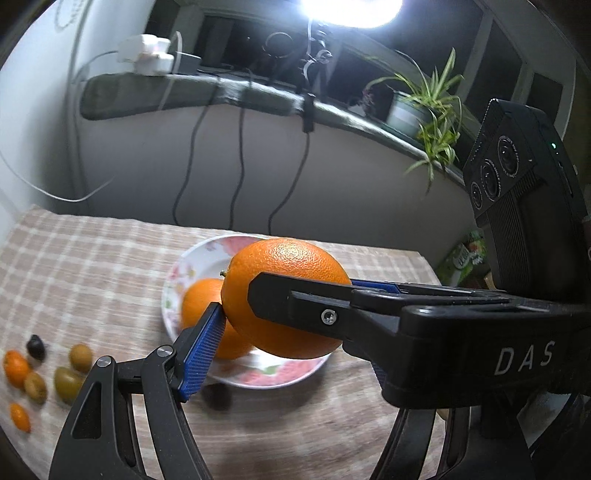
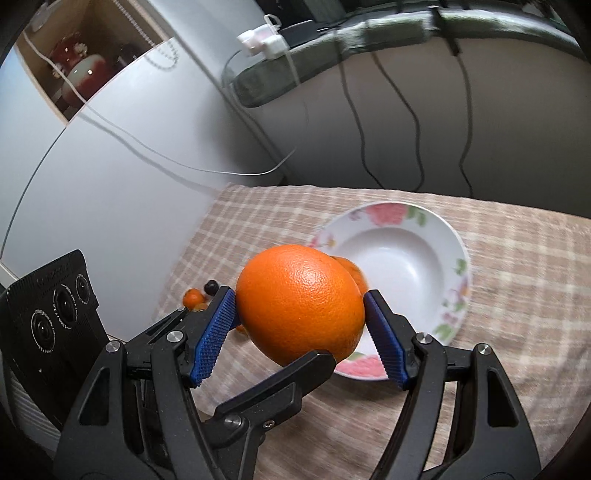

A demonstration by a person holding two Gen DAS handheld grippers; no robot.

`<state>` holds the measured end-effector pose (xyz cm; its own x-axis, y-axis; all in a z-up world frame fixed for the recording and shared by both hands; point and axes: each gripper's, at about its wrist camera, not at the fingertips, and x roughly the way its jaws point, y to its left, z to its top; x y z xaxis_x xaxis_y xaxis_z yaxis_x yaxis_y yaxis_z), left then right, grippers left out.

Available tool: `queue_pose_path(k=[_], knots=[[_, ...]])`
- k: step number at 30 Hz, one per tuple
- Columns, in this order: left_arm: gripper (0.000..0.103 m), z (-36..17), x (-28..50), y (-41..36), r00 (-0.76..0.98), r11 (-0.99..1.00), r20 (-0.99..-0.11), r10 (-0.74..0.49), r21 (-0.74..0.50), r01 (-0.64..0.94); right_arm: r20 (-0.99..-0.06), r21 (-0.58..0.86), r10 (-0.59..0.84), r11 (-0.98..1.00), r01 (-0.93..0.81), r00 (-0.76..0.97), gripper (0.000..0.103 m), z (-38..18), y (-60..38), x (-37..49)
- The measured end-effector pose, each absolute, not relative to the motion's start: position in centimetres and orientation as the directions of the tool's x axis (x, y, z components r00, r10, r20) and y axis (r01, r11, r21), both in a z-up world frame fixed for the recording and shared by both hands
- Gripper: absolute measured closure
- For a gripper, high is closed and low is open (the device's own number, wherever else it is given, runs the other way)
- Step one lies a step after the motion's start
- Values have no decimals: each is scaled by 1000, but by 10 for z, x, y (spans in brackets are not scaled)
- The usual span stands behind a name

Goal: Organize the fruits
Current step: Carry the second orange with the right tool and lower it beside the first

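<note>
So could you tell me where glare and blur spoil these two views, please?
Left wrist view: the lamp at the top edge blows out white; the tablecloth and small fruits are smeared, while the held orange is sharp. Right wrist view: no glare; cloth and plate rim streaked, its orange crisp.

The right gripper (image 2: 301, 312) clamps an orange (image 2: 300, 302) between its blue jaws above the checked table (image 2: 517, 288), beside a flowered bowl (image 2: 391, 221); a second orange (image 2: 351, 269) seems hidden behind it.

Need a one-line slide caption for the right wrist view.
Right gripper carries an orange toward the floral bowl.
</note>
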<state>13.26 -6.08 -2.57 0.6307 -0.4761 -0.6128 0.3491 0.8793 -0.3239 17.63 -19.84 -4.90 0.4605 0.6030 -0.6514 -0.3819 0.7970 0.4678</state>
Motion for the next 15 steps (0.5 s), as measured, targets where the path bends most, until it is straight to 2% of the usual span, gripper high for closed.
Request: queue_pose_path(k=[15], knots=[[30, -43, 138, -103, 557, 856, -654, -512, -342, 386, -673, 482, 570, 821, -306, 471, 29, -69, -244, 181]])
